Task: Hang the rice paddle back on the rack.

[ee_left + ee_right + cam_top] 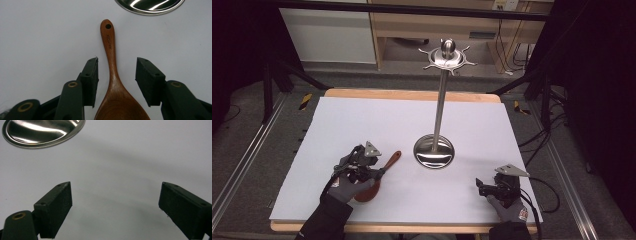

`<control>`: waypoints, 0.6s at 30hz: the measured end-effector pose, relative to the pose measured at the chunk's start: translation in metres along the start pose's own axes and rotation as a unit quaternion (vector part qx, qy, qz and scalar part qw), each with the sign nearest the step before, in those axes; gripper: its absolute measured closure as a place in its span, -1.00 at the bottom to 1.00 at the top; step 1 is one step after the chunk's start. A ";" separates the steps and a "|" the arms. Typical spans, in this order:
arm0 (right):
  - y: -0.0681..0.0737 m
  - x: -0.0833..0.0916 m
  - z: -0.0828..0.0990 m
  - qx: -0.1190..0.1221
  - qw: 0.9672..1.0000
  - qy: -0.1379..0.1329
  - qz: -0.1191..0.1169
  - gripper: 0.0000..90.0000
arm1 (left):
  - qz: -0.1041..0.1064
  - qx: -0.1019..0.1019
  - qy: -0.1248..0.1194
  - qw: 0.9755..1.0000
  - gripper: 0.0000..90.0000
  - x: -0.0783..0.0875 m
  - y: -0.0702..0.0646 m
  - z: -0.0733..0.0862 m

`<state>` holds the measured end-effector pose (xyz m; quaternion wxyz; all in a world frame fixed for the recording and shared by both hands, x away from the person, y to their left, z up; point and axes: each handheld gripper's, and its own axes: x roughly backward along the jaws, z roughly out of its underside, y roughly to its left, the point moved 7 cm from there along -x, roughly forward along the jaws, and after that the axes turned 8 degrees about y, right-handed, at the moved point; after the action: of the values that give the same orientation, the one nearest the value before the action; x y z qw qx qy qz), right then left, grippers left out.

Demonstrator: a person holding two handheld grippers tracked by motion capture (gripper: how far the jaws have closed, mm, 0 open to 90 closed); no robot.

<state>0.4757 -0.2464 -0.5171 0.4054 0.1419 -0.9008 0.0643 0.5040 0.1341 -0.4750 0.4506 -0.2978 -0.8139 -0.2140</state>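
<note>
The wooden spoon lies flat on the white surface, and the left gripper straddles it: in the left gripper view the neck of the spoon, just above where it widens into the bowl, runs up the gap between the two black jaws, which stand apart with clear space on each side and touch nothing. The spoon's long axis runs in line with the gripper's own reach, handle tip at 12 o'clock, bowl at 6 o'clock under the gripper body. So the coming move looks like a plain squeeze across the neck (the jaws already sit square to the grain), with no turning needed first.

In the high view the same spoon points its handle toward 1 o'clock, aimed roughly at the round steel base of the utensil stand, whose hooked crown sits high on a thin pole. The left gripper is plainly the nearer one; the right gripper rests well apart at about 4 o'clock from the base, its jaws spread wide over bare surface.

The left gripper view gives what the high view cannot: the hanging hole at the handle tip, and the clearance at each jaw. The high view alone gives the height of the hooks.
</note>
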 end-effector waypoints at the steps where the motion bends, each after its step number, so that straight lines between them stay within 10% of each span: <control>1: 0.000 0.000 0.000 0.000 1.000 0.000 0.000 -0.73 | 0.000 0.000 0.000 1.000 0.19 0.000 0.000 0.000; 18: 0.000 0.000 0.001 0.000 1.000 0.005 0.000 -0.72 | 0.008 -0.006 0.054 0.998 0.36 -0.023 0.000 0.000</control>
<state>0.4752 -0.2462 -0.5178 0.4095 0.1419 -0.8988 0.0650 0.5137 0.1269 -0.4950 0.4942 -0.2949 -0.7846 -0.2306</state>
